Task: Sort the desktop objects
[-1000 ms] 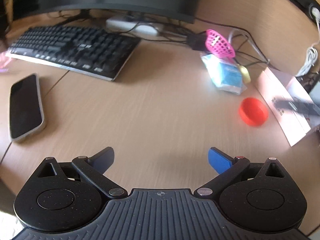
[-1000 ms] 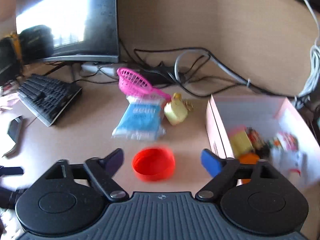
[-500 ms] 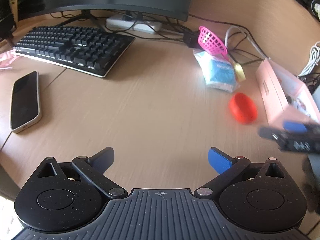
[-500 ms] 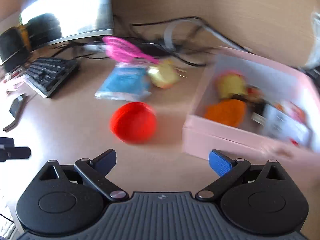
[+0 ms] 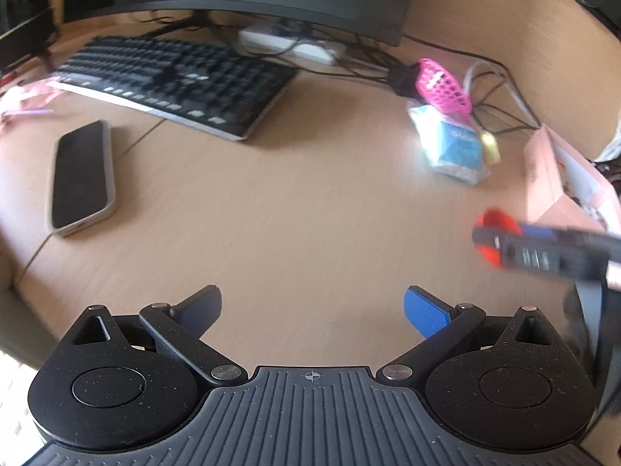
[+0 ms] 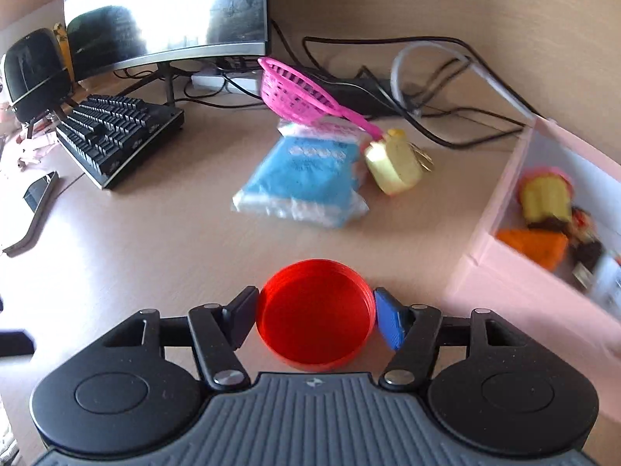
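A red round lid [image 6: 315, 315] lies on the desk, open side up, between the fingers of my right gripper [image 6: 316, 318], which close on its rim from both sides. In the left wrist view the right gripper [image 5: 543, 252] is a blurred shape over the lid [image 5: 498, 229] at the right. My left gripper [image 5: 312, 310] is open and empty above bare desk. A pink box [image 6: 504, 256] holding several toys stands right of the lid. A blue tissue pack [image 6: 306, 174], a pink basket [image 6: 295, 93] and a yellow toy [image 6: 396, 163] lie beyond.
A black keyboard [image 5: 174, 77] sits under a monitor [image 6: 167, 11] at the back left. A phone [image 5: 79, 178] lies at the left. A black speaker [image 6: 35, 73] stands far left. Cables [image 6: 427, 89] run along the back wall.
My right gripper has come down around the red lid and narrowed onto its rim. It has entered the left wrist view. The left gripper has drifted back slightly.
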A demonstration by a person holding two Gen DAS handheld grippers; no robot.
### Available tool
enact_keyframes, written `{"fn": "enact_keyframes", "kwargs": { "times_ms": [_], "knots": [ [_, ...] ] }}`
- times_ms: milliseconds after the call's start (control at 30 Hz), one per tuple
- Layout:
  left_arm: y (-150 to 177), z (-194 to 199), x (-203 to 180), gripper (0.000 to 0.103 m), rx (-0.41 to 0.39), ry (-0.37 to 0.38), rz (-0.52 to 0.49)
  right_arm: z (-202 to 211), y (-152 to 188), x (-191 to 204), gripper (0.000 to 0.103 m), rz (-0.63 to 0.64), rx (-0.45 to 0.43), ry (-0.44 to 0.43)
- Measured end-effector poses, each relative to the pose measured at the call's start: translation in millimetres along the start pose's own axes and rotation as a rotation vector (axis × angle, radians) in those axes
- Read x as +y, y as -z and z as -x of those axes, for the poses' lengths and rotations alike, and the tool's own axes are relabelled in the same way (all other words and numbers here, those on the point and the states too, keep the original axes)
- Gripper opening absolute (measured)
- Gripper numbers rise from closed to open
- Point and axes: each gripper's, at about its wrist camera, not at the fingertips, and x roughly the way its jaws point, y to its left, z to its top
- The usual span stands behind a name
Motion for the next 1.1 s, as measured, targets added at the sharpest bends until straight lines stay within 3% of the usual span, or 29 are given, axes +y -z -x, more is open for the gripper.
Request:
{"fn": "enact_keyframes", "kwargs": {
  "times_ms": [267,367,533,633,767,933,1033,1100],
  "knots": [
    [-40.7,-32.2,-58.4,0.103,-0.049,0.124,-0.152,59.1,57.5,-36.8,0.066,-0.047,0.027,0.141],
    [-67.8,-45.7,-78.6,0.103,-0.068,0.145,-0.183,78.0,67.2,-56.2,0.079,-0.100,0.010,0.214],
    [-128.3,-70.0,-97.3,0.102,-0.138,0.079,-0.109,108.5,77.6,-70.7,0.085,-0.190,-0.052,0.292],
    [-157.0,-84.6,-98.1,0.102,-0.125,0.098,-0.018,121.7,84.1,-71.0,0.087,-0.211,-0.068,0.332],
    [-173.8,-94.5,-109.1,0.101,-0.168,0.101,-0.035,132.0,90.6,-67.9,0.087,-0.238,-0.064,0.354],
    [-180.0,-117.5,-113.6,0.079,-0.138,0.088,-0.027,132.1,92.8,-66.1,0.087,-0.239,-0.045,0.381],
    [-180.0,-125.5,-108.4,0.054,-0.125,0.084,-0.041,133.6,93.5,-63.7,0.087,-0.234,-0.042,0.383],
    [-178.8,-127.0,-105.0,0.031,-0.125,0.083,-0.062,134.8,93.0,-61.5,0.087,-0.228,-0.044,0.377]
  ]
}}
